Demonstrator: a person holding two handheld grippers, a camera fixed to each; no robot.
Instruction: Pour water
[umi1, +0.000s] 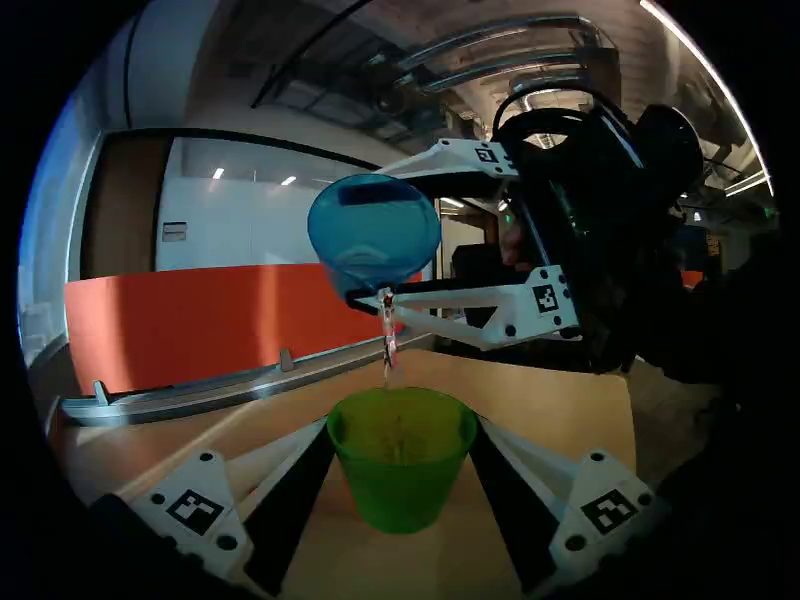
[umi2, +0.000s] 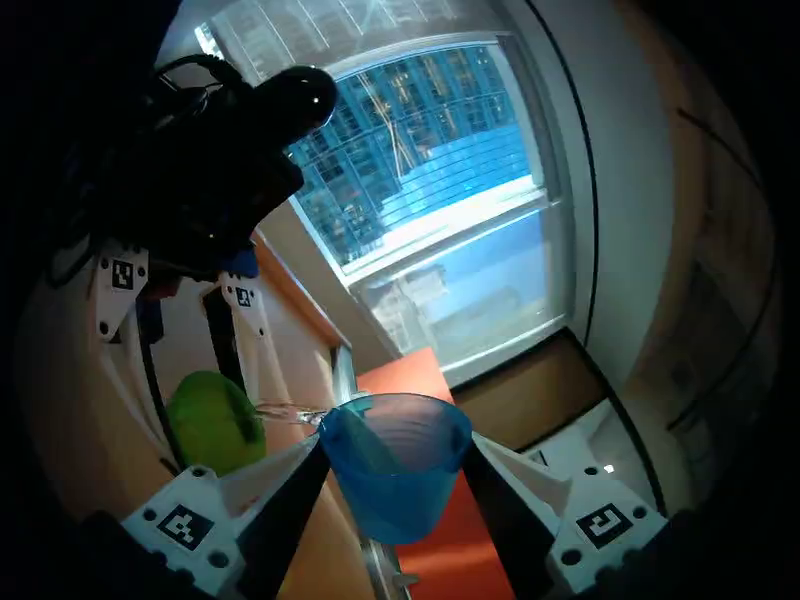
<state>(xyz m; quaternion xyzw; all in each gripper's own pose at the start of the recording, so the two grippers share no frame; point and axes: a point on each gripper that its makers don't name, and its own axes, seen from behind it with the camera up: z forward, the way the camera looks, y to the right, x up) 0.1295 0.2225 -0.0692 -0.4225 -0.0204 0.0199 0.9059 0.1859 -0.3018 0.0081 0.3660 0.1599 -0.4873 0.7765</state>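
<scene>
A green plastic cup stands upright on the wooden table, with my left gripper shut on its sides. Above it a blue plastic cup is tipped over on its side, held by the right gripper, and a thin stream of water falls from its rim into the green cup. In the right gripper view my right gripper is shut on the blue cup, water runs off its lip towards the green cup, and the left gripper's white fingers flank that cup.
The wooden table ends at a metal rail beside an orange wall panel. A large window looks out on tall buildings. A hand holds the right gripper's black body.
</scene>
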